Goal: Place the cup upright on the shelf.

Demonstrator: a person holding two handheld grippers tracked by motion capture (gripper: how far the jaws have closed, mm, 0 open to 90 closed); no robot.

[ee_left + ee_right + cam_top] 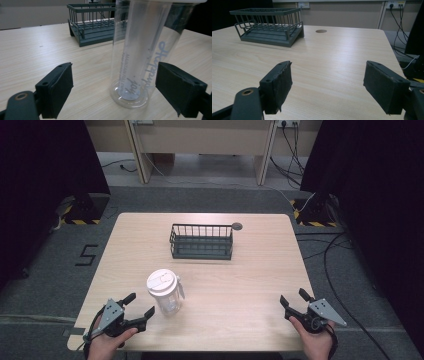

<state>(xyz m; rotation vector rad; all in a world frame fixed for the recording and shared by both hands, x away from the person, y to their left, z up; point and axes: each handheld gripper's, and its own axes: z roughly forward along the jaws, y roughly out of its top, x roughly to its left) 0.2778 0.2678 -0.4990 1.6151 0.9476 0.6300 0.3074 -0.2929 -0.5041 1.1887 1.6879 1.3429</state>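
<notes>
Opening wide, left tongs [138, 307] sitting lower left of high view, bracketing clear bottle [165, 292] just beside, not yet gripping. Right tongs [293, 298] idling open, lower right. Wire basket [201, 241] waiting upper centre on table [240, 285]; grasp, transfer likely remaining.

clear cup [169, 301], white lid [161, 281], grey rack [201, 242]

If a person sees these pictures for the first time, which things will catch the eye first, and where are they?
First comes the clear plastic bottle with its white lid, upright near the front left of the wooden table. The left claw sits open just beside it, not yet touching it. Next is the dark wire basket toward the far middle of the table, while the right claw waits open at the front right.
</notes>
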